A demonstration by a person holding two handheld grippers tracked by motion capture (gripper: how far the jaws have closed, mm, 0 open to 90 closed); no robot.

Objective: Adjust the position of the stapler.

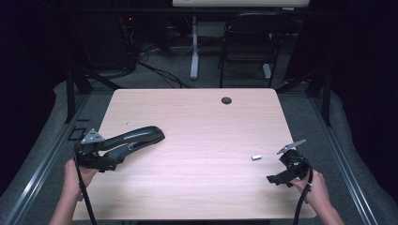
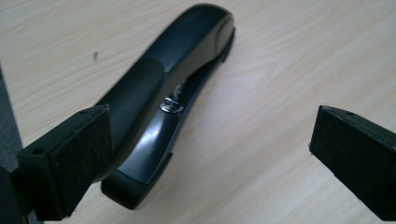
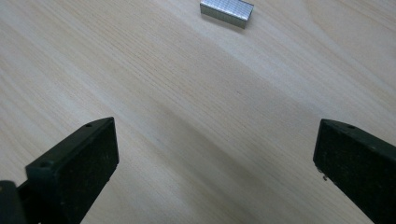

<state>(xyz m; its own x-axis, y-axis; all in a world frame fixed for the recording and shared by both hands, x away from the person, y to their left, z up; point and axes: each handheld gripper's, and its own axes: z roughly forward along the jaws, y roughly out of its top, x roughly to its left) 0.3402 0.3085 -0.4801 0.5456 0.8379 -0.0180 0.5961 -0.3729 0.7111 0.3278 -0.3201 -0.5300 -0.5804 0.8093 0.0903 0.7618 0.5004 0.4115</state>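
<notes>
You have one black stapler (image 1: 133, 139) on the table (image 1: 197, 122) and one small strip of staples (image 1: 256, 157). You hold two grippers, one per hand.

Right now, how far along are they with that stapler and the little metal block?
Nothing looks done yet. The black stapler lies closed on the table, and the strip of staples lies loose, apart from it. Both the left gripper and the right gripper are open and empty, each pointed toward its item. If loading is the aim, all of it remains.
</notes>
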